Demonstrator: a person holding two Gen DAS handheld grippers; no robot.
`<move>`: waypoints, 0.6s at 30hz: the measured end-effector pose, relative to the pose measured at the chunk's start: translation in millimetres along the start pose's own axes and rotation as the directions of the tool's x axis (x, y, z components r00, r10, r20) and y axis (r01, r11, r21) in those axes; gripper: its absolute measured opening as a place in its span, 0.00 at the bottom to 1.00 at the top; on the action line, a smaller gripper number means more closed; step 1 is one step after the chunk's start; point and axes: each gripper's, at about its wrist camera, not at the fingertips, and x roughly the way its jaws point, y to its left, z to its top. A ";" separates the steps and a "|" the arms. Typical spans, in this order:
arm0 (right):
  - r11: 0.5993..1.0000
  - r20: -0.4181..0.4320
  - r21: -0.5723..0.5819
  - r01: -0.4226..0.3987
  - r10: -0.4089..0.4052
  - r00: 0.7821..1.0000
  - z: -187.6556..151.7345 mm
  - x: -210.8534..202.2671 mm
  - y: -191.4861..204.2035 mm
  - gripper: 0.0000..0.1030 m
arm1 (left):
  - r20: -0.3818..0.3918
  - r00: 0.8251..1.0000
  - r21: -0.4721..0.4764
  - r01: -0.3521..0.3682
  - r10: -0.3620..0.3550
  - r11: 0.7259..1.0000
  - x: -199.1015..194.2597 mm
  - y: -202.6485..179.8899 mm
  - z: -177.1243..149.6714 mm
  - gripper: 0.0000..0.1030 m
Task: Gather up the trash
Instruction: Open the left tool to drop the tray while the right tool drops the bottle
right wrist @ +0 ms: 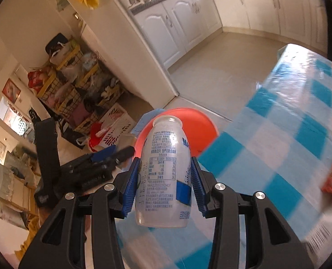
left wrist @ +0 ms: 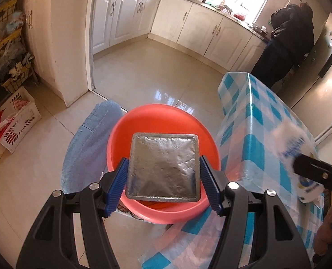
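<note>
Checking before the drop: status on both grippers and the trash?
Left gripper shut on square silver foil pouch, over round red plastic basin. Right gripper shut on white plastic bottle, above blue checked tablecloth. Nothing blocking the basin.

A crinkled, shiny silver foil pouch over a smooth, glossy orange plastic basin. A translucent frosted plastic bottle with printed label. Glossy blue-checked plastic tablecloth; polished, reflective floor tiles.
</note>
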 end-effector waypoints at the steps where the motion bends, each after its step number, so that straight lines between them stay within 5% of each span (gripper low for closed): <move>1: 1.000 -0.014 0.001 -0.004 0.004 1.000 4.5 9.8 2.1 0.44 | -0.009 1.000 0.005 -0.002 0.002 1.000 5.4 -0.3 0.7 0.62; 9: 1.000 -0.061 0.017 0.026 -0.025 0.998 25.5 64.4 1.5 0.47 | -0.078 0.996 0.040 -0.033 0.036 0.999 39.3 -2.2 2.6 0.62; 11: 0.999 -0.071 0.043 0.027 -0.024 0.997 26.5 71.1 -4.5 0.61 | -0.097 0.994 0.052 -0.049 0.054 0.997 47.6 -3.4 3.3 0.67; 13: 0.997 -0.056 0.067 0.031 -0.028 0.998 25.3 69.3 -10.7 0.64 | -0.092 0.992 0.060 -0.082 0.088 0.995 51.7 -2.9 2.7 0.78; 18: 0.995 -0.007 0.092 0.038 -0.037 0.999 16.3 45.8 -18.3 0.78 | -0.090 0.993 0.029 -0.073 0.075 0.997 51.7 4.4 2.2 0.88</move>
